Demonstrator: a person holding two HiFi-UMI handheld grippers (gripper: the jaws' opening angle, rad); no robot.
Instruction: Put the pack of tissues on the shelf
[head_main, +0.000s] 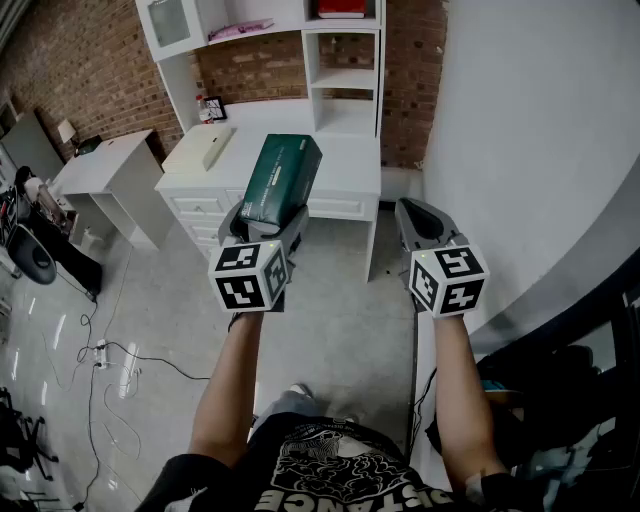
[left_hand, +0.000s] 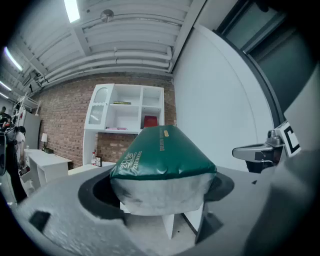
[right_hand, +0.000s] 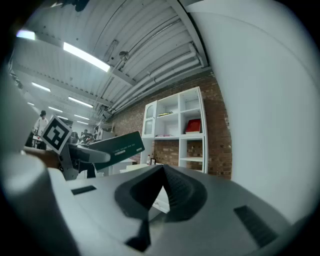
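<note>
"Pack of tissues, the dark green one in soft plastic wrap (head_main: 283, 175): where is it?"

"Between the jaws of the left gripper (head_main: 266, 222). They stand wide and pinch the near end of the pack from both sides. The rest of it sticks out forward and a little upward, off any surface."

"And the right gripper (head_main: 420, 218)?"

"Its jaws are pressed together with nothing between them. It is held level with the left one, well apart from the pack, beside the pale curved wall (head_main: 520, 130)."

"Where is the shelf?"

"The white shelf unit with open compartments (head_main: 345, 80) stands on the white tabletop (head_main: 345, 160) against the red brick wall (head_main: 90, 60), ahead of both grippers. The pack has not reached it and touches neither it nor the tabletop."

"Anything on the furniture?"

"A flat cream box (head_main: 200, 148) lies on the left part of the tabletop, and a red thing (head_main: 342, 8) sits in an upper compartment; I cannot tell what it is."
</note>
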